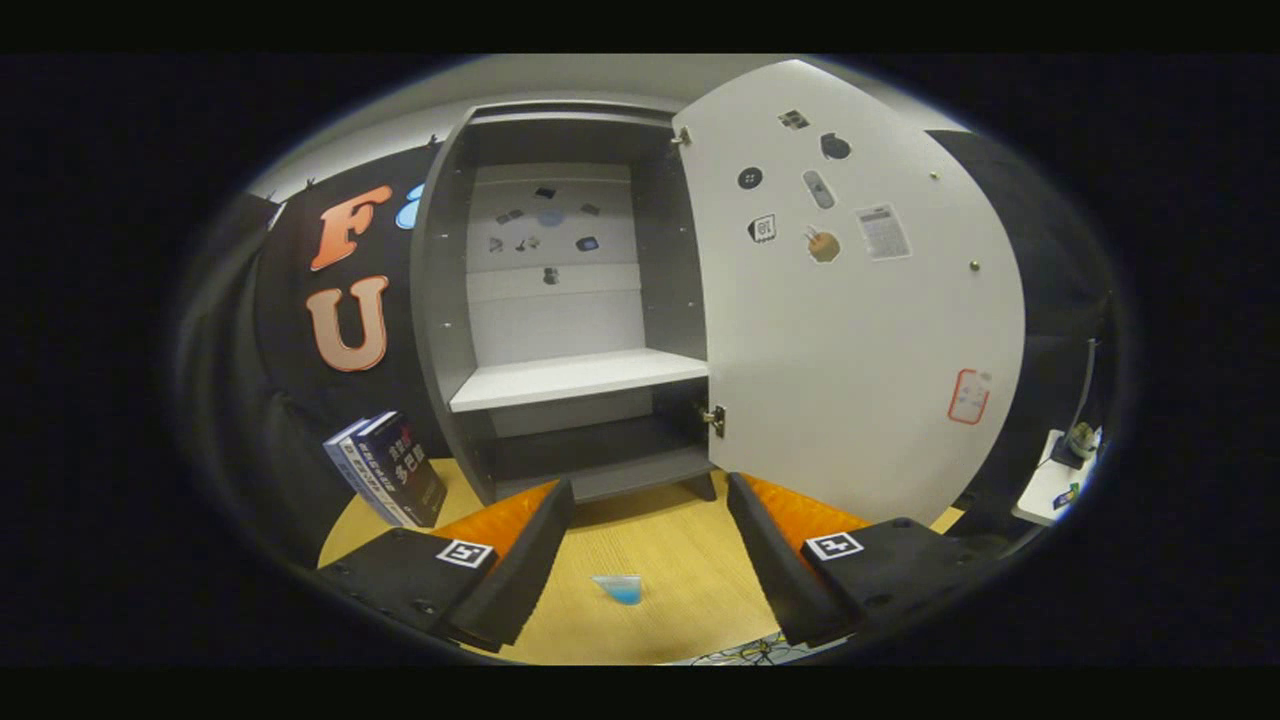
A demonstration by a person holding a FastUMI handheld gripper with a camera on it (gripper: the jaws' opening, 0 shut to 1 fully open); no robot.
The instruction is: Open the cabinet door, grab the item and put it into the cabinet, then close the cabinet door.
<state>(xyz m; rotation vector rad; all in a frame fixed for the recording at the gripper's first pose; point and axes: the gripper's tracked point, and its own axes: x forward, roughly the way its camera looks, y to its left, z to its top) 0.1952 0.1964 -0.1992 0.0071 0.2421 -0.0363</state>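
- Cabinet (pixel 570 300) stands on the wooden table (pixel 680 560) beyond the fingers, its door (pixel 850 340) swung wide open to the right.
- Inside, a white shelf (pixel 575 378) sits bare.
- Gripper (pixel 650 560) fingers are spread apart, holding nothing.
- A small blue item (pixel 618 588) lies on the table between them.
- Books (pixel 388 482) lean left of the cabinet.

The scene is dim and evenly lit from above. The open cabinet door (pixel 850 300) and the white shelf (pixel 575 378) are the brightest surfaces, without glare. The cabinet's (pixel 440 330) lower compartment lies in shadow. Fisheye distortion bows the cabinet's straight edges and darkens the rim. Stickers on the back panel look soft, and the worktop (pixel 660 560) shows faint grain.
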